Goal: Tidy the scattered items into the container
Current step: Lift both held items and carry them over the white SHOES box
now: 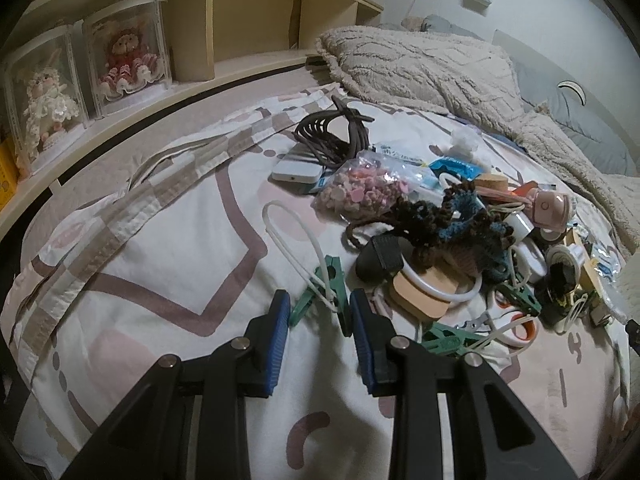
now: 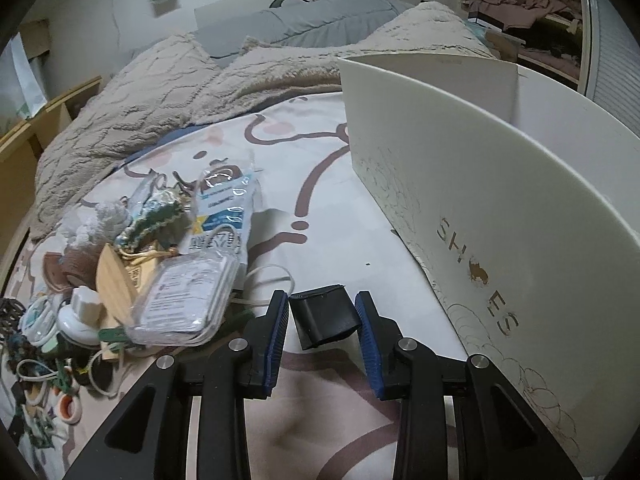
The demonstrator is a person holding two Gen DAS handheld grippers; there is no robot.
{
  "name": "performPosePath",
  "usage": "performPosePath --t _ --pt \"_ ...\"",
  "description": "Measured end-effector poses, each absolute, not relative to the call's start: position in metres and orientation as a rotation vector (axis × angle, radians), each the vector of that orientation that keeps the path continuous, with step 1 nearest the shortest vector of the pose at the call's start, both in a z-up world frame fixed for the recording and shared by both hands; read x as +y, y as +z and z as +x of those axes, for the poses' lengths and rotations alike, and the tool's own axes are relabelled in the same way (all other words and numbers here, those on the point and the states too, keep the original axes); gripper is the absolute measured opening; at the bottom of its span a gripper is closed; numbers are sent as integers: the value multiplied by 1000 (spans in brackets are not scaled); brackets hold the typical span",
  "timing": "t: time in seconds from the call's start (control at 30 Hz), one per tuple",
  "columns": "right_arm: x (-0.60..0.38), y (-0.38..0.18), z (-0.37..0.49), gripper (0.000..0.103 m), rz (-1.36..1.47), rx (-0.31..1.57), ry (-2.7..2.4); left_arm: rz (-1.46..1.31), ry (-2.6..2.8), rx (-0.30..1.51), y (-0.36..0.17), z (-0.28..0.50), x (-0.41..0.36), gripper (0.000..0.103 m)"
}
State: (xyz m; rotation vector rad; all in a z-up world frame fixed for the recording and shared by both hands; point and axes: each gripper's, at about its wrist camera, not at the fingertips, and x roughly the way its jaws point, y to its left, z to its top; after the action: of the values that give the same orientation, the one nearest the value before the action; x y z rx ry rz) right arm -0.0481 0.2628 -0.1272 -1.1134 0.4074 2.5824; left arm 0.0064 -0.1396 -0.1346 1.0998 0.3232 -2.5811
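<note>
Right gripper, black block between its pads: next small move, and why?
Probably lift the right gripper straight up. Its pads look closed on the black block, and the shoebox wall to the right stands taller than the block, so it likely needs height before crossing over to drop it in.

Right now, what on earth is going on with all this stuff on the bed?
A person with a hand-held gripper in each hand is clearing the clutter pile into the white shoe box. The left gripper is closed on a green clothes peg at the pile's edge. The right gripper holds a small black block beside the box, not yet inside.
</note>
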Motion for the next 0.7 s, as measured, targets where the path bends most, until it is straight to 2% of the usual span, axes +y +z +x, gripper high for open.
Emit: performPosePath --t 0.47,0.7 --pt "244 -99 -33 35 -1043 335 2704 1027 -2615 331 -124 12 -139 31" --pt "238 -98 -32 35 -1061 303 2734 1133 -2571 246 -136 4 -131 31"
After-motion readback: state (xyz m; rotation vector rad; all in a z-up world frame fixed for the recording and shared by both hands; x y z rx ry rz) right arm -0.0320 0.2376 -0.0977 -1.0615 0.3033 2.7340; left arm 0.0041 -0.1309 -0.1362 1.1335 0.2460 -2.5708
